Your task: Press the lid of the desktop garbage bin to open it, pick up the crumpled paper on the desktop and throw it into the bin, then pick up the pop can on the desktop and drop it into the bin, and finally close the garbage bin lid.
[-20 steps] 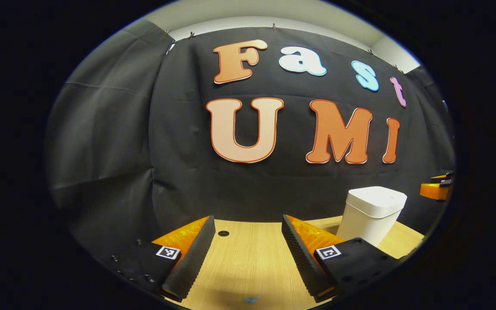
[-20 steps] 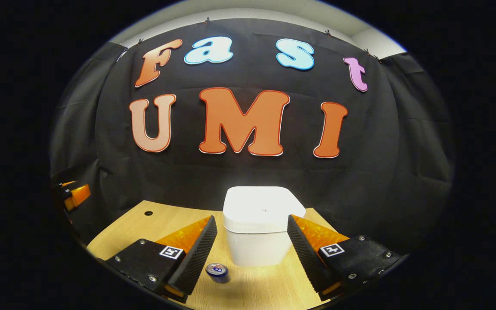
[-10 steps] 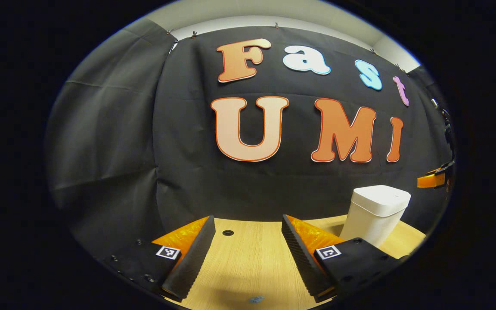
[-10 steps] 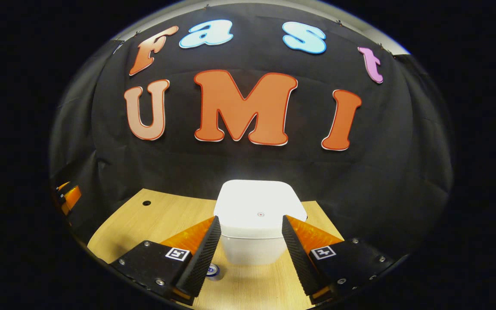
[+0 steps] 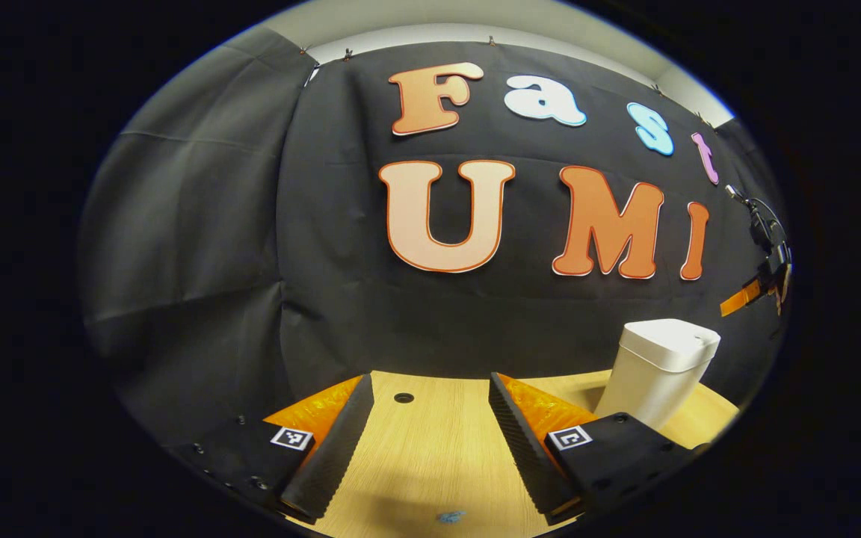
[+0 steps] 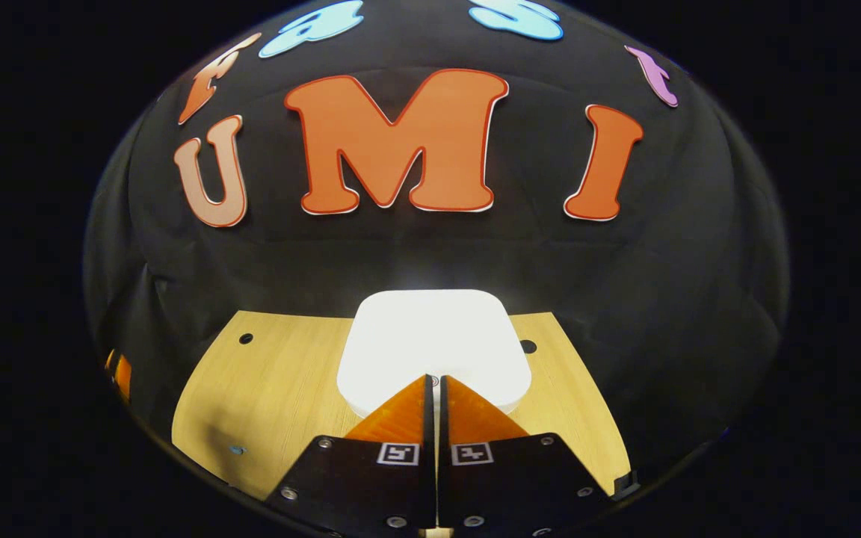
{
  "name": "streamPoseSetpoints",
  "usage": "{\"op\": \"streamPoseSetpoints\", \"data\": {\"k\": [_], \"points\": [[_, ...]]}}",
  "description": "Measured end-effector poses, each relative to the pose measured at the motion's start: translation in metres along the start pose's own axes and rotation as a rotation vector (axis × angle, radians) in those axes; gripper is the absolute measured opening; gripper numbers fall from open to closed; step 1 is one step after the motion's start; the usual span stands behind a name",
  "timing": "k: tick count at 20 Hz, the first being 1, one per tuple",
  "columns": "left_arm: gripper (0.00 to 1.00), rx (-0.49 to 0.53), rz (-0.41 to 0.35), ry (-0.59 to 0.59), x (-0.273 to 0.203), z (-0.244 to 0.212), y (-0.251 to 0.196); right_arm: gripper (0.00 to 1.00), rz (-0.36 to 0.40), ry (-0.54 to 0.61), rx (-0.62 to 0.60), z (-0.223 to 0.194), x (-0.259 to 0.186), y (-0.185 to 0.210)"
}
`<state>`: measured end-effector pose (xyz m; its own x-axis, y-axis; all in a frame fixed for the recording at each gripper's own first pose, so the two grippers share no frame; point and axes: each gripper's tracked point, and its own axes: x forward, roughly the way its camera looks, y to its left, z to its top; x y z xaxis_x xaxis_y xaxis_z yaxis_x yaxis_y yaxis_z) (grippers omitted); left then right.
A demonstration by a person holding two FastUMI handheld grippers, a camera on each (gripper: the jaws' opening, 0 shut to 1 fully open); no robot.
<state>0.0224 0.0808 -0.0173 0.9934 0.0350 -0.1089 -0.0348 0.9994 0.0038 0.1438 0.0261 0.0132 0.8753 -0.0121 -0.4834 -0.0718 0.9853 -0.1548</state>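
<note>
My right tongs, pressed together, aim at the bin's lid; it looks stiff and springy, best pressed near its front edge. Left tongs are spread.

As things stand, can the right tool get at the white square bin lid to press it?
Probably yes. The right tool is shut, its tips meeting just above the white square bin lid, and nothing lies between them. Whether it already touches the lid is unclear.

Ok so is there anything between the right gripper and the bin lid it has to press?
Nothing visible is in the way. In the right gripper view the right gripper, its fingers closed together, points straight at the near edge of the white bin lid, with only bare lid ahead of the tips.
</note>
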Motion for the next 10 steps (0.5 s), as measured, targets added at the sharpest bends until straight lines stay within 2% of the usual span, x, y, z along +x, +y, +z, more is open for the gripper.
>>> {"op": "streamPoseSetpoints", "data": {"k": [10], "points": [[0.99, -0.003, 0.036, 0.046, 0.002, -0.023, 0.017, 0.01, -0.022, 0.149, -0.155, -0.003, 0.053, -0.002]]}}
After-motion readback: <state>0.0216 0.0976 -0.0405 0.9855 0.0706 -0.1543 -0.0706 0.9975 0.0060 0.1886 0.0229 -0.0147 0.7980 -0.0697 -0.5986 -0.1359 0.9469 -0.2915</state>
